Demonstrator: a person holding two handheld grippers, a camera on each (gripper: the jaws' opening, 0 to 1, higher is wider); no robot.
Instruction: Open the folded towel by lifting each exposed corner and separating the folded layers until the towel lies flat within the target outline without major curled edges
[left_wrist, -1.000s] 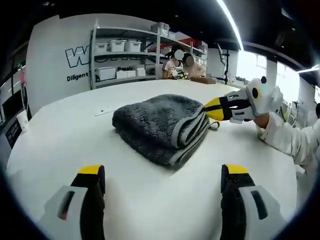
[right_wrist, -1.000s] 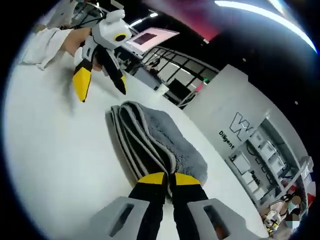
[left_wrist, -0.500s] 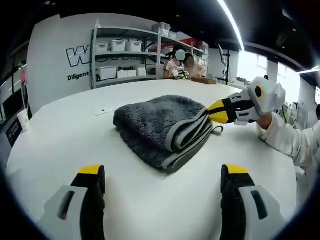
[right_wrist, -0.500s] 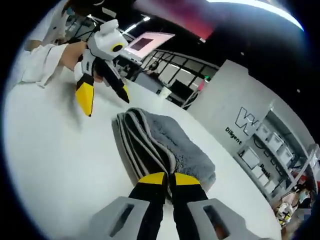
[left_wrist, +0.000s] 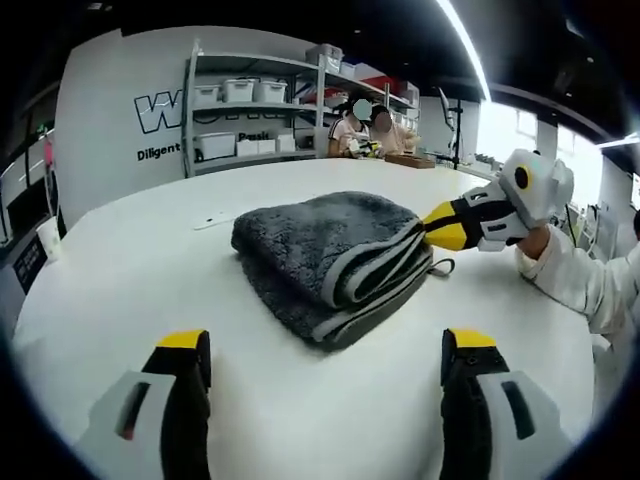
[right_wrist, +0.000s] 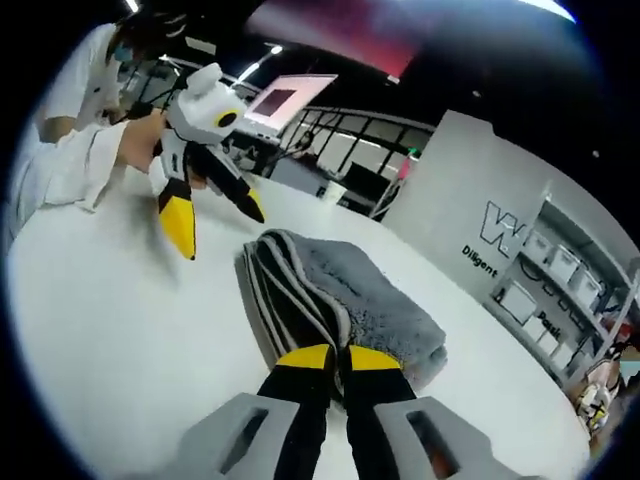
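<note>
White table (left_wrist: 130, 260), broad and round-edged, spreading across both views (right_wrist: 110, 330) and carrying everything else. Pale wall with dark lettering (left_wrist: 165, 110) standing behind, fronted by metal shelving (left_wrist: 250, 100) loaded with white storage bins, also appearing at the edge of the right gripper view (right_wrist: 560, 290). Folded towel (left_wrist: 330, 255), dark grey pile with lighter grey bound edges, lying near the middle of the table, stacked layers facing the right gripper and showing as parallel bands in the right gripper view (right_wrist: 330, 310). White sleeve (left_wrist: 575, 280) of the person reaching in beside the towel; another sleeve (right_wrist: 70, 165) resting on the table in the right gripper view. Left gripper (left_wrist: 325, 345), white body with black jaws and yellow tips, hovering over bare table short of the towel, jaws standing wide apart and grasping nothing; seen from the other side (right_wrist: 215, 215) with the same wide spread, tips pointing down at the table just beside the towel's far end. Right gripper (right_wrist: 338, 355), jaws drawn nearly together, pinching the towel's layered edge at the near corner; in the left gripper view (left_wrist: 432, 225) yellow tips touching the same edge. Small loop tag (left_wrist: 442, 267) sticking out of the towel below those tips.
</note>
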